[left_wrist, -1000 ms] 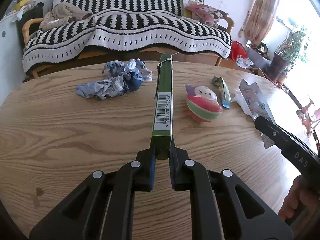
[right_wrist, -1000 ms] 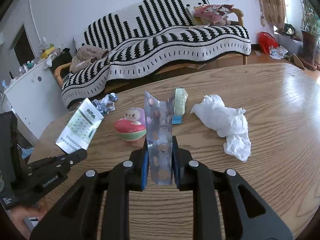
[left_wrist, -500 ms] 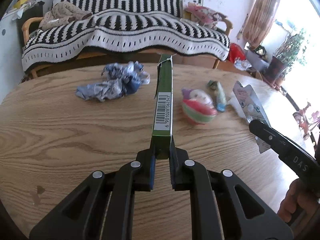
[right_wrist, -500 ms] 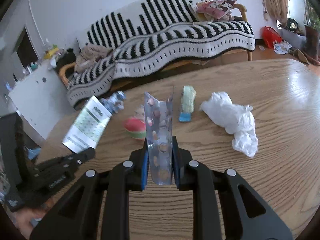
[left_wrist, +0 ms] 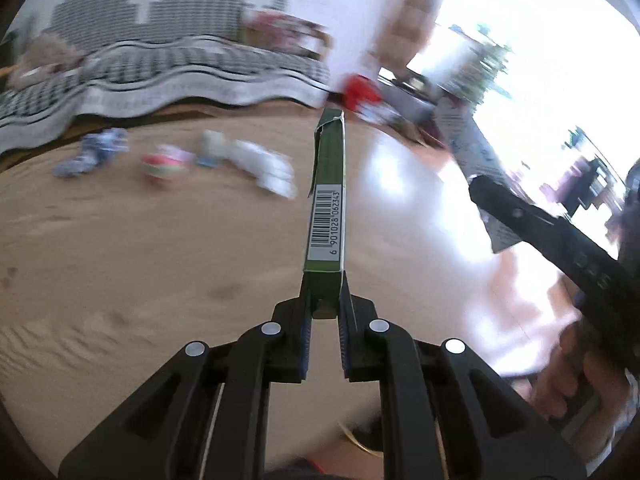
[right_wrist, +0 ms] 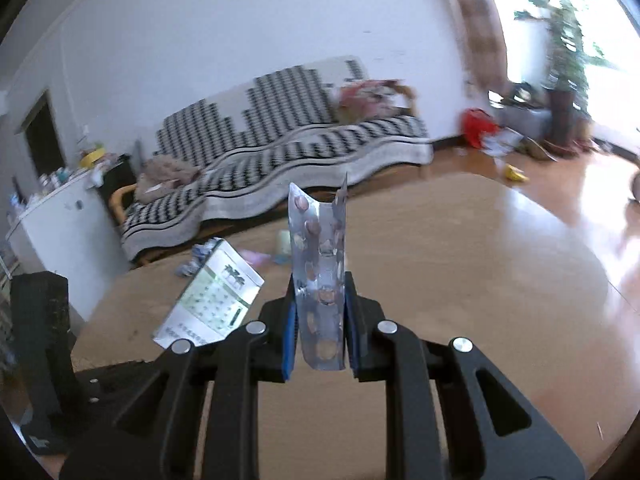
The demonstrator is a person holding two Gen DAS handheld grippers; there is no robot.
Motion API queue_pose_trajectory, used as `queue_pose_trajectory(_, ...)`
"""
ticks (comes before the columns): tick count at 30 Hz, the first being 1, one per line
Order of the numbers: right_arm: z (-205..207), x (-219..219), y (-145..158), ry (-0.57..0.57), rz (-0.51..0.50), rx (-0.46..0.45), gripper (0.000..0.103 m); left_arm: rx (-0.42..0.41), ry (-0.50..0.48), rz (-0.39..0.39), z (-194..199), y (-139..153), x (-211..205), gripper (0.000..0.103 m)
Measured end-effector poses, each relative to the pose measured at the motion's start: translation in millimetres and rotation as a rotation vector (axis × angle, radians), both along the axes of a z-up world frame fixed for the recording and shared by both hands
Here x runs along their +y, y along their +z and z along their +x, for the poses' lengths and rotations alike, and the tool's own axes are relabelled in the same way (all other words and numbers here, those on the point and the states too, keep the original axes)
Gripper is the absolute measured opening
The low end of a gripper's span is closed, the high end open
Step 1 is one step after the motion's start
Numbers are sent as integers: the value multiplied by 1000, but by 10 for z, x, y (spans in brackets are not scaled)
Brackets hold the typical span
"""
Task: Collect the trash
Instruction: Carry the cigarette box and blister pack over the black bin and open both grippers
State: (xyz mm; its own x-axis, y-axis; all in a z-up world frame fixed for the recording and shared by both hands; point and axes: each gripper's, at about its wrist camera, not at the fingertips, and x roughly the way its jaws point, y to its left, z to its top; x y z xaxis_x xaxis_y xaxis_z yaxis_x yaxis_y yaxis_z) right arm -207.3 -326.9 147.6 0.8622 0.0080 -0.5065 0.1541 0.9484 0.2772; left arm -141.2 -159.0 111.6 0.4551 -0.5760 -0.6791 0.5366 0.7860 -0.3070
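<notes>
My left gripper (left_wrist: 323, 300) is shut on the end of a slim green carton (left_wrist: 327, 200) with a barcode, held above the wooden table (left_wrist: 120, 260). My right gripper (right_wrist: 320, 296) is shut on a bent silver blister pack (right_wrist: 320, 264). In the left wrist view that pack (left_wrist: 468, 148) and the right gripper's black arm sit at the right, with a hand (left_wrist: 580, 368) below. The carton's white-green face (right_wrist: 212, 300) shows left of the blister pack. Crumpled blue paper (left_wrist: 92, 152), a red-green round toy (left_wrist: 164, 162), a small wrapper (left_wrist: 210, 148) and a white tissue (left_wrist: 268, 168) lie far off on the table.
A sofa under a black-and-white striped blanket (right_wrist: 280, 152) stands behind the table. A white cabinet (right_wrist: 52, 232) and a dark block (right_wrist: 40, 320) are at the left. A red bag (right_wrist: 476, 126) and a potted plant (right_wrist: 564, 40) stand on the shiny floor at the right.
Both grippers have swung right and risen with their items still held. The trash on the table now sits farther off to the left, and the picture is blurred.
</notes>
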Motion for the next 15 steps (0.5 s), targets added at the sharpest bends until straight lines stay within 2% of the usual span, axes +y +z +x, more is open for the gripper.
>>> queue_pose_trajectory(2,-459,-286,-76,-28,38,42,20,81,-110,-21,-309,-84,-315,11)
queue_pose_trajectory(3,-628,-385,-125,-38,50,61,20,155,-186,-30,-498,-197,-522,11)
queue_pose_trajectory(5,-1003,-599,-313,-74,81,115,20,212,-282,19,-828,-433,-874,11)
queue_pose_trajectory(7,-1301,-758,-545,-122,93,169,20,224,-330,84,-1040,-672,-1124,11)
queue_pose_trajectory(8,-1433,-845,-689,-147,118,200,20,258,-356,118,-1131,-877,-1284,11)
queue_pose_trajectory(11,-1738,-1125,-1381,-192,281,333,20,336,-368,188,-1199,-1335,-1560,11)
queue_pose_trajectory(15,-1840,-1306,-2012,-219,408,451,20,318,-388,331,-1269,-1950,-1756,11)
